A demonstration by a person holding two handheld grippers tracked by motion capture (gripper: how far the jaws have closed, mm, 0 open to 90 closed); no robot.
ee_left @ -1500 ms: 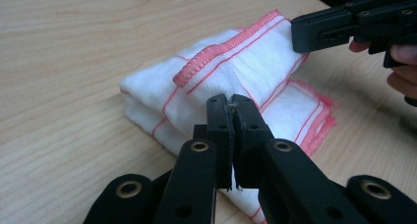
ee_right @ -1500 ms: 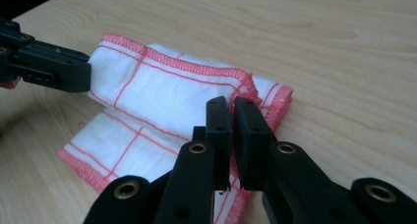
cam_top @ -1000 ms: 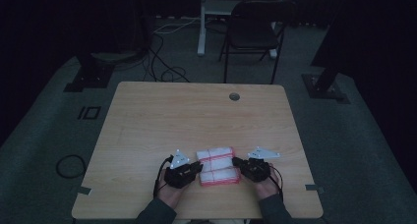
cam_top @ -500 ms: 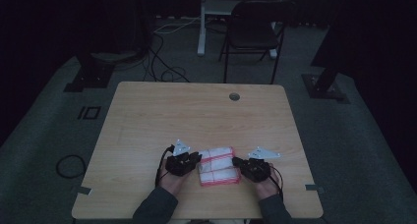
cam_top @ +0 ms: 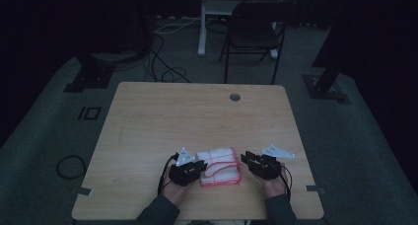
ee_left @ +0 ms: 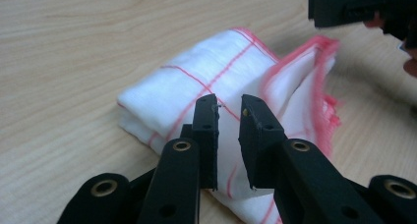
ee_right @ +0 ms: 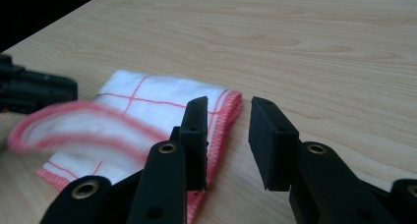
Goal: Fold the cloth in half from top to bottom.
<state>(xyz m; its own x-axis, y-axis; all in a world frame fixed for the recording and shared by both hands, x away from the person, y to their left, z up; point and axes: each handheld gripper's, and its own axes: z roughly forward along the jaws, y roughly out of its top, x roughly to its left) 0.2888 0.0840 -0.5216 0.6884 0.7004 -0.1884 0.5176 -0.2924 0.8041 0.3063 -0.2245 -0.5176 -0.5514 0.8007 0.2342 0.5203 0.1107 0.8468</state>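
High view: a folded white cloth (cam_top: 220, 166) with red grid lines and red stitched hems lies near the front edge of the pale wood-grain table (cam_top: 197, 116), between the left gripper (cam_top: 193, 168) and right gripper (cam_top: 252, 162).

Left gripper view: the black jaws stand slightly parted over the soft cloth (ee_left: 206, 91), gripping nothing; one flap curls up, blurred.

Right gripper view: jaws released, apart, just beside the cloth's (ee_right: 147, 103) hemmed edge.
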